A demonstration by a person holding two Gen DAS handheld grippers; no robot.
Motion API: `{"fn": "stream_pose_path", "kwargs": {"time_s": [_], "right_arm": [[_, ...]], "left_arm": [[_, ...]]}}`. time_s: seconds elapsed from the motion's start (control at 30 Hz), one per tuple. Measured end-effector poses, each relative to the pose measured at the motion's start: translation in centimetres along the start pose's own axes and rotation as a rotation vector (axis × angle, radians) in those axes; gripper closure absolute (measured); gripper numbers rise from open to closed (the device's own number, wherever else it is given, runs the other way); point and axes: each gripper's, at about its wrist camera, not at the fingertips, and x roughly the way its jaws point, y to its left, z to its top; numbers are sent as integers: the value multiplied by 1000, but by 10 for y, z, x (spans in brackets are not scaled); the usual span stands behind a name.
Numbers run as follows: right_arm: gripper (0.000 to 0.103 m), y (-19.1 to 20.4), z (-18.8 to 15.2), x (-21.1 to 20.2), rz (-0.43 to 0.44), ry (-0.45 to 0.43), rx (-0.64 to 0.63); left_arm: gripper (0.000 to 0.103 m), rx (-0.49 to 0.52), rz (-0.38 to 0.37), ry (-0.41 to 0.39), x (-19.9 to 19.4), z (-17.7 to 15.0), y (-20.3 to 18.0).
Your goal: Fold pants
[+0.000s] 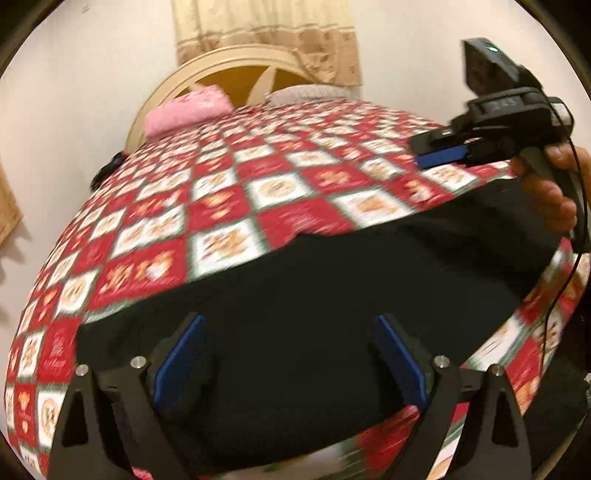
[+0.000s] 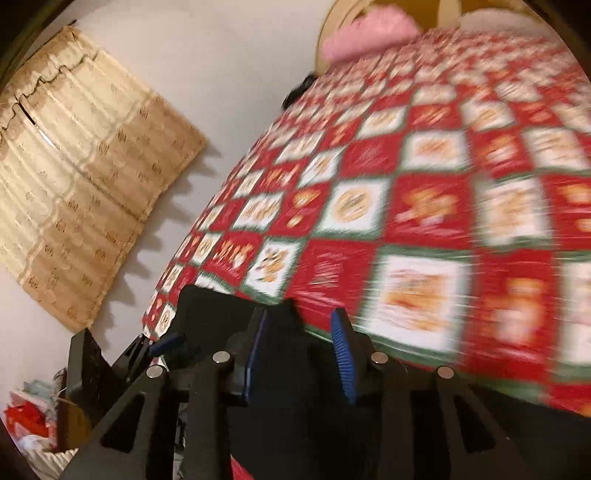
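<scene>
**Desk:** What is there, and how many of each?

**Photographer:** One pair of black pants point(image 1: 332, 288), spread flat across the near edge of a bed. Two handheld grippers. The left gripper point(image 1: 290, 365) hangs over the pants with its jaws wide apart, its two blue pads point(image 1: 181, 365) clear of the cloth. The right gripper point(image 2: 299, 350) has its jaws part-way apart. Black cloth shows in the gap, but the pads do not press on it. One hand point(image 1: 546, 184) grips its handle, and one thin black cable point(image 1: 565, 288) trails down from it. Two pillows sit at the headboard point(image 1: 221, 70): a pink pillow point(image 1: 184, 110) and a pale pillow point(image 1: 306, 92). There are two curtains, one behind the bed point(image 1: 266, 29) and one on the side wall point(image 2: 74, 166).

**Desk:** Anything hidden or unclear?

**Photographer:** Both views are smeared by blur. The pants run out of frame at the bottom and behind the gripper arms, so their full outline is lost. The floor clutter left of the bed in the right wrist view is too small to name.

**Desk:** Materials and shapes?

**Photographer:** The bedspread point(image 1: 221, 206) is a checkerboard of red and white squares edged in green, with printed motifs. The pants are matte and plain. The pink pillow looks fuzzy. The headboard is a cream arch with spokes. The curtains are beige with scalloped hems. The pads on the right gripper are ribbed.
</scene>
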Motion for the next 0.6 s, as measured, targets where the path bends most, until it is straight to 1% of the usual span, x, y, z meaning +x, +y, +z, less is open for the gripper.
{"fn": "stream_pose_path", "kwargs": {"time_s": [0.07, 0.2, 0.27, 0.33, 0.37, 0.5, 0.6], "right_arm": [[66, -17, -6, -42, -57, -50, 15], [66, -57, -33, -142, -252, -178, 41], [66, -78, -51, -192, -379, -239, 56], [66, -98, -70, -239, -527, -293, 72], [66, -110, -80, -263, -582, -316, 90], [66, -157, -112, -332, -722, -372, 194], [66, -181, -133, -369, -739, -411, 269]], "left_arm": [[8, 26, -33, -10, 5, 10, -18], [8, 72, -87, -9, 18, 23, -49], [8, 103, -107, -8, 25, 30, -65], [8, 121, -125, -10, 28, 34, -77], [8, 127, -133, -12, 28, 36, -82], [8, 150, -134, -15, 36, 43, -99], [8, 141, -135, -4, 44, 43, -103]]}}
